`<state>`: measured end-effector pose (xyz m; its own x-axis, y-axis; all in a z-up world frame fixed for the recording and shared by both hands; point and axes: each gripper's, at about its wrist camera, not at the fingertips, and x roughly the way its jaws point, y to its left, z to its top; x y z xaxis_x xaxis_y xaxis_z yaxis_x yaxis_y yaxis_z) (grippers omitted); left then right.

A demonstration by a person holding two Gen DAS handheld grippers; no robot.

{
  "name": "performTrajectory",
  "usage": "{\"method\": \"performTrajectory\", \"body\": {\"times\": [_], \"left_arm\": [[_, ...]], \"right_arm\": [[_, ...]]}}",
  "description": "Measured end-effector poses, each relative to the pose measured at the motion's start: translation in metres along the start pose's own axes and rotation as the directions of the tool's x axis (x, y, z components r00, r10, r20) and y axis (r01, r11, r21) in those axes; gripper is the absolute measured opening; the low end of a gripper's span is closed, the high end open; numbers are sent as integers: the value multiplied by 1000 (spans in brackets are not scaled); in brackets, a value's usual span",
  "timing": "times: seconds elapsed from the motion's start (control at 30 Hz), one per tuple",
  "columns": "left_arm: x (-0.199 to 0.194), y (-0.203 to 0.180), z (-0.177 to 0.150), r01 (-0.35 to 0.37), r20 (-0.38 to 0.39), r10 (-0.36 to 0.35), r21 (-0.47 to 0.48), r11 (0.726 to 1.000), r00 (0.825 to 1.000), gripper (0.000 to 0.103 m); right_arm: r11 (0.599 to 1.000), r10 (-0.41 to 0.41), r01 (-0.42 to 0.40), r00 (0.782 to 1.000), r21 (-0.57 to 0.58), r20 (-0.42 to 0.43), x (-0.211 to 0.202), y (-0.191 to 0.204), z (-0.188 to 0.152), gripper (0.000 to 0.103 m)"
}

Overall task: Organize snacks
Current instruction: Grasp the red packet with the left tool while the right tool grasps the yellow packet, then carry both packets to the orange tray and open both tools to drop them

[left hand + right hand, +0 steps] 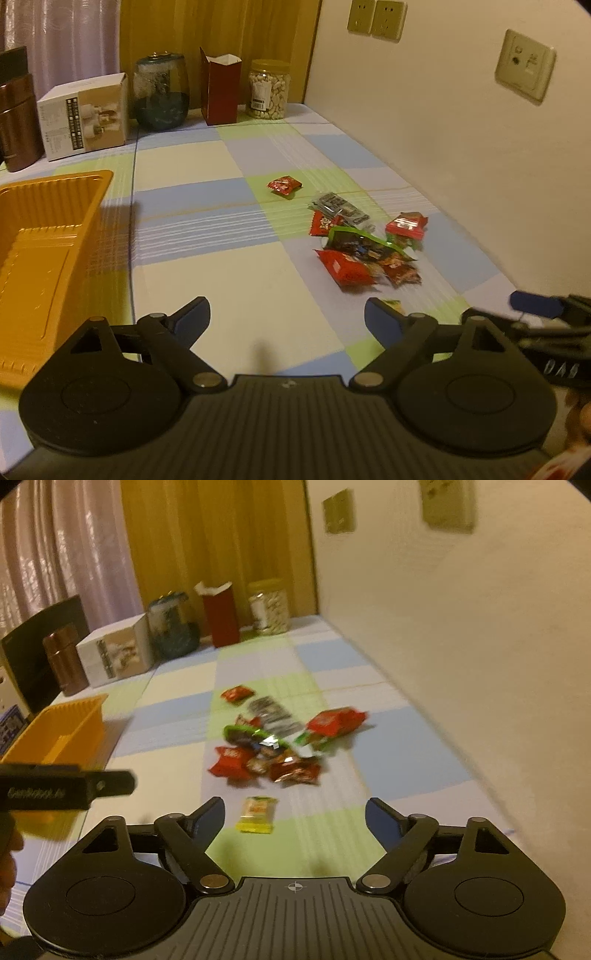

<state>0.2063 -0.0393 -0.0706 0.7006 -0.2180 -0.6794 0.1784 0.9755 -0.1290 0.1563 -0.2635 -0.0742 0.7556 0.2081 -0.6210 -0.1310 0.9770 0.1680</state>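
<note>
Checked cloth (pixel 240 273) with snack pile (pixel 364 251) near the wall, none yet sorted. Orange tray (pixel 55 221) at left, apparently empty, well apart from the pile. One yellow packet (pixel 257 814) lying apart, nearest the right gripper (pixel 294 814). Left gripper (pixel 287 317) and right gripper both spread, nothing between the pads, neither touching a packet. Task judged barely begun: every visible packet left to move. Jars and boxes along the far edge, untouched.
</note>
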Motion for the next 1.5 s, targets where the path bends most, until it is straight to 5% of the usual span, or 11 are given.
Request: {"method": "performTrajectory", "body": {"times": [0.23, 0.5, 0.57, 0.83, 1.17, 1.23, 1.5], "left_arm": [[34, 13, 7, 4, -27, -4, 14, 1000, 1000, 85], [56, 15, 17, 51, -44, -50, 41, 998, 998, 83], [61, 10, 20, 69, -47, -67, 53, 996, 997, 83], [90, -18, 37, 159, -71, -153, 93, 983, 986, 68], [126, -34, 35, 160, -122, -143, 137, 978, 982, 42], [128, -34, 33, 141, -124, -122, 161, 977, 985, 31], [112, -20, 28, 122, -120, -105, 150, 981, 987, 24]], "right_arm": [[999, 51, -51, 997, 2, -55, 57, 14, -8, 61], [998, 6, -9, 998, -56, -61, 89, 27, -14, 43], [998, -7, 4, 999, -65, -53, 90, 26, -14, 22], [999, -42, 42, 998, -8, -38, 73, 5, -16, 22], [995, -92, 93, 995, 23, -43, 62, -12, -19, 22], [996, -90, 91, 995, 24, -41, 63, -11, -18, 22], [997, -75, 76, 997, 24, -33, 60, -5, -14, 22]]}}
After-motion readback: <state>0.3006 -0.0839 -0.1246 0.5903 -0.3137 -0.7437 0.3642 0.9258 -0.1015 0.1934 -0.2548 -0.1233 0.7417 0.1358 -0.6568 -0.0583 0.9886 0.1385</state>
